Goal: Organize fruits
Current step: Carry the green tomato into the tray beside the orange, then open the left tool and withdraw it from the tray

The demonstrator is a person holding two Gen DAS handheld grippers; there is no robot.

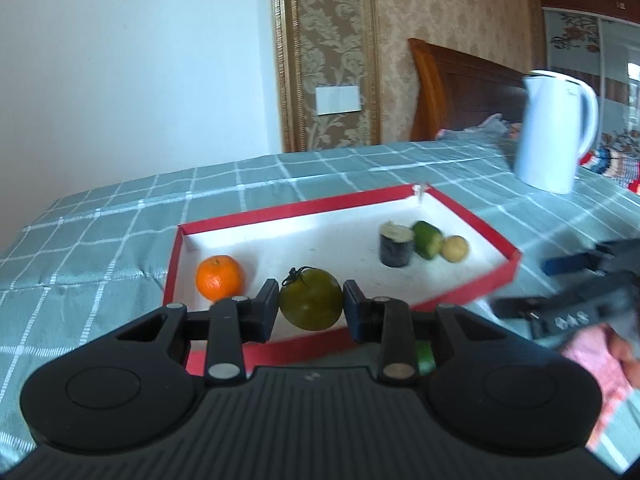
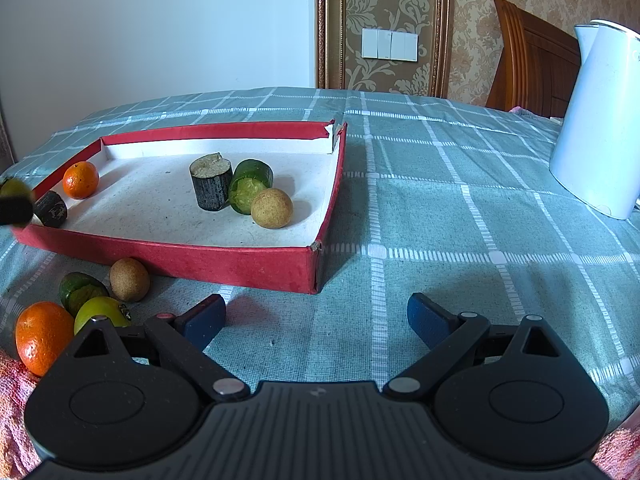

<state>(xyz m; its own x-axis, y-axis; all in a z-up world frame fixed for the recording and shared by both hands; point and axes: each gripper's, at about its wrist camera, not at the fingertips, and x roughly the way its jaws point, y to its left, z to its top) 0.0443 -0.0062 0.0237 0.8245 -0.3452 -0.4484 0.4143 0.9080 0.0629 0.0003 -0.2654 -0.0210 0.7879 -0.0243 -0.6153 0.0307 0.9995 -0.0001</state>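
My left gripper (image 1: 311, 306) is shut on a dark green round fruit (image 1: 311, 299) and holds it over the near edge of the red tray (image 1: 496, 276). In the tray lie an orange (image 1: 219, 277), a black cut stump piece (image 1: 396, 244), a green cut piece (image 1: 427, 239) and a tan round fruit (image 1: 454, 248). My right gripper (image 2: 316, 318) is open and empty over the cloth in front of the tray (image 2: 240, 266). Beside it on the cloth lie an orange (image 2: 42, 336), a yellow-green fruit (image 2: 102, 312), a green piece (image 2: 80, 289) and a brown fruit (image 2: 129, 279).
A white kettle (image 2: 600, 128) stands on the checked green cloth at the right. Another dark piece (image 2: 52, 209) lies in the tray's left end. A pink cloth (image 2: 12, 400) lies at the near left. A wooden headboard and wall are behind the table.
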